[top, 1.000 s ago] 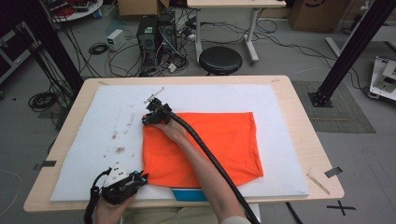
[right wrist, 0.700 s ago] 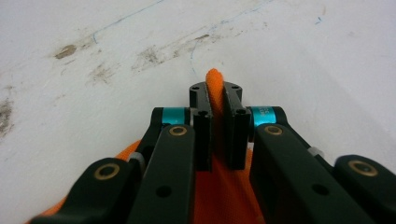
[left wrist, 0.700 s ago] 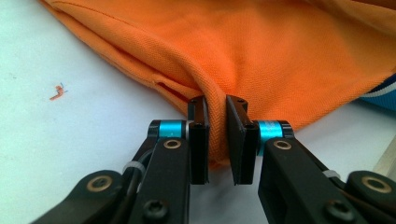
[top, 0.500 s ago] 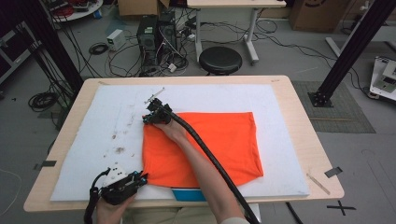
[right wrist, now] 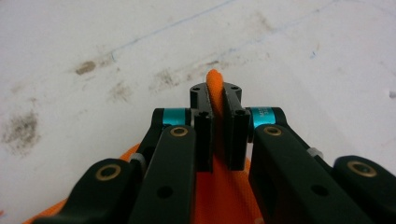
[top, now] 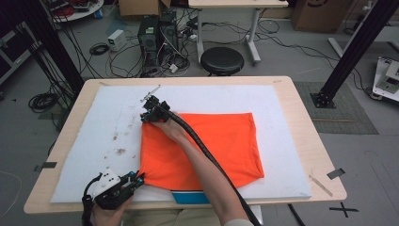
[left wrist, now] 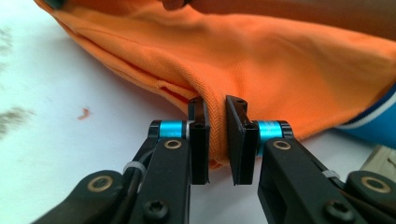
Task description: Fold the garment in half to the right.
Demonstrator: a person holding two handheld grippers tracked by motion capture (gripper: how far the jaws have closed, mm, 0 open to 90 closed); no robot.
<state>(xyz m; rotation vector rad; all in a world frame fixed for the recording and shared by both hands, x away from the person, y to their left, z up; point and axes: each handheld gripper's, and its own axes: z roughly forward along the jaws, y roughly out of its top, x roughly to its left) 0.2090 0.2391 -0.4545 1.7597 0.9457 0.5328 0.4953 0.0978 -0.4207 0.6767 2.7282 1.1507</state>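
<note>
Orange shirt (top: 207, 148) flat at frame centre on the white mat (top: 282, 141). Left gripper (left wrist: 217, 135) pinches its lower-left corner; right gripper (right wrist: 215, 123) clamps the upper-left corner. Fold in hand — next, likely lift both corners together, carry rightward evenly.

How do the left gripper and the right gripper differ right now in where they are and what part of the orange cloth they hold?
The left gripper sits at the table's near edge, while the right gripper reaches to the far side. The left gripper pinches the near left corner of the orange cloth; the right gripper pinches its far left corner. Both are shut on the cloth, over the white mat.
</note>
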